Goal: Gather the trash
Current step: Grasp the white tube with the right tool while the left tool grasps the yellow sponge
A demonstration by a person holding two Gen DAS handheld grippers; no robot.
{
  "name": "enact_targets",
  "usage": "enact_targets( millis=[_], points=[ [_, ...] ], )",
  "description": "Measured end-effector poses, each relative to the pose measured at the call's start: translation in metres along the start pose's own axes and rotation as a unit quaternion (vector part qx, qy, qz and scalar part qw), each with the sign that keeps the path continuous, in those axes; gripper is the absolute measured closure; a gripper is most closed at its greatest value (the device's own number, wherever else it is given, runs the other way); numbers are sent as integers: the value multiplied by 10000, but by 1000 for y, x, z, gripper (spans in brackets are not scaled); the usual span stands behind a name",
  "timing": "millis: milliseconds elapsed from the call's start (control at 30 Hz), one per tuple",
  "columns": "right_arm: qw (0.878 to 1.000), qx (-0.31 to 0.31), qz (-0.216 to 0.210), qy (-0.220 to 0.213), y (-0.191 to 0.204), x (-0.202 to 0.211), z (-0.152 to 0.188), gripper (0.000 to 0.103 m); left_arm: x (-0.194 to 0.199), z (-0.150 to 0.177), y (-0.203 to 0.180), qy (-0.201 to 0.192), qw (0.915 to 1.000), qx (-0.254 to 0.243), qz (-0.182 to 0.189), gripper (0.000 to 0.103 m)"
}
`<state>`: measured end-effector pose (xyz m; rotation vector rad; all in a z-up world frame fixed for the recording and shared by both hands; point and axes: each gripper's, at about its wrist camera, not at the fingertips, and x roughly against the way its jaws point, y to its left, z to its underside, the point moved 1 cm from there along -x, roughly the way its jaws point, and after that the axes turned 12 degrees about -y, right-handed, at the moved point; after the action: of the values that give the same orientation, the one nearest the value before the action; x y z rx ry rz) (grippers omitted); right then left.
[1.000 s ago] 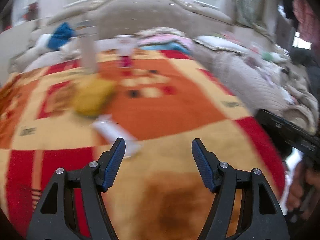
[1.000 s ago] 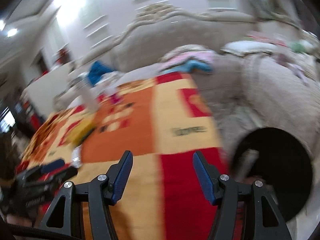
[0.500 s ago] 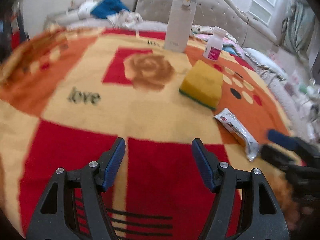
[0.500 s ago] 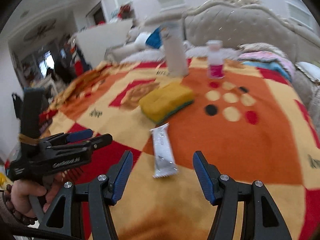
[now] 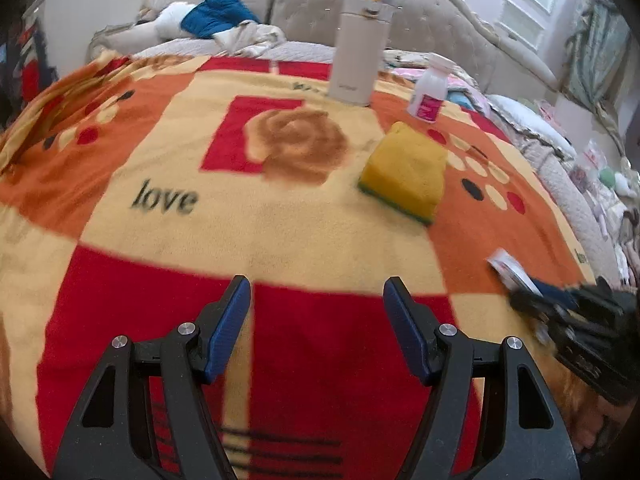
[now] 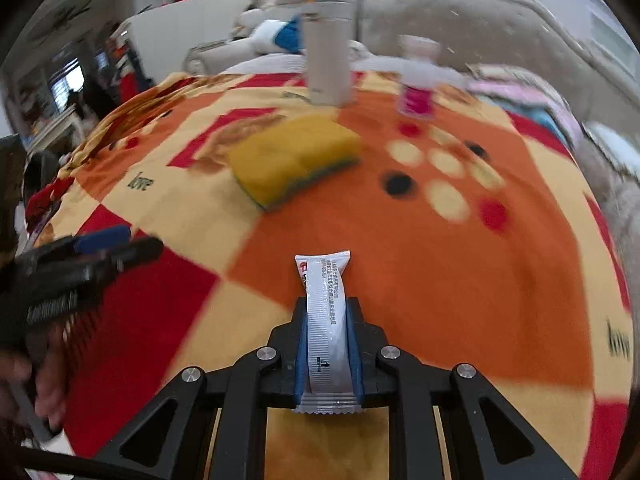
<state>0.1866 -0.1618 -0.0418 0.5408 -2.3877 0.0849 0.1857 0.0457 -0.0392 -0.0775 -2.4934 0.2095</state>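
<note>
sachet wrapper (image 6: 326, 320), one white strip of trash at lower centre of the right wrist frame, lies lengthwise along the right gripper (image 6: 328, 344), whose blue pads have just closed and pinch its sides. left gripper (image 5: 316, 328) hovers spread and empty at lower centre. on the blanket (image 5: 280, 232): one yellow sponge (image 5: 404, 174), one tall white flask (image 5: 358, 46), one small bottle (image 5: 430, 88).

blurred: right claw (image 5: 520, 298) | packet print (image 6: 326, 280) unreadable

A patterned blanket (image 5: 280, 232) carries a sponge (image 5: 404, 172), bottle (image 5: 430, 88) and tall container (image 5: 360, 48).
</note>
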Motion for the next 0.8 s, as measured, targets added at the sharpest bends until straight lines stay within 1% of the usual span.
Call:
enact_targets(
  millis=[33,67,133,233,267,333,400,433,467,533,567,633,667,700,800],
  points=[
    [9998,-151,92,18,-11,11,8,87,-4,-6,-5,-22,9999,-59,86,35],
    [9995,-293,120,38,-19,20,13,87,-10,-15,-14,-66,9996,-145,251,35],
    [9968,-804,6,18,-37,37,26,87,-23,-31,-27,-70,9980,-330,527,35],
    [9913,-1292,-167,-199,-49,54,43,87,-46,-58,-54,-62,9934,-910,696,35],
    [9909,-1310,-191,-226,-49,58,45,87,-53,-64,-61,-40,9915,-1092,709,35],
    [9940,-1058,-165,-230,-44,60,45,87,-70,-74,-72,48,9875,-1426,669,35],
    [9955,-898,-144,-250,-40,59,45,87,-86,-76,-78,168,9840,-1679,568,30],
    [9954,-912,-154,-256,-40,59,45,87,-94,-75,-79,269,9831,-1733,527,30],
    [9952,-926,-165,-260,-40,59,45,87,-103,-72,-80,436,9815,-1769,580,30],
    [9953,-913,-158,-264,-41,58,45,87,-110,-64,-80,550,9803,-1803,585,30],
    [9954,-912,-149,-265,-40,57,45,87,-113,-59,-78,520,9804,-1835,493,29],
    [9954,-913,-140,-264,-41,55,44,87,-109,-59,-73,374,9843,-1648,509,32],
    [9952,-935,-149,-266,-41,55,44,87,-108,-60,-70,343,9867,-1527,430,44],
    [9949,-961,-161,-268,-42,54,44,87,-105,-61,-66,323,9891,-1379,398,48],
    [9947,-979,-138,-297,-42,57,43,87,-86,-62,-61,203,9932,-1081,383,50]
  ],
)
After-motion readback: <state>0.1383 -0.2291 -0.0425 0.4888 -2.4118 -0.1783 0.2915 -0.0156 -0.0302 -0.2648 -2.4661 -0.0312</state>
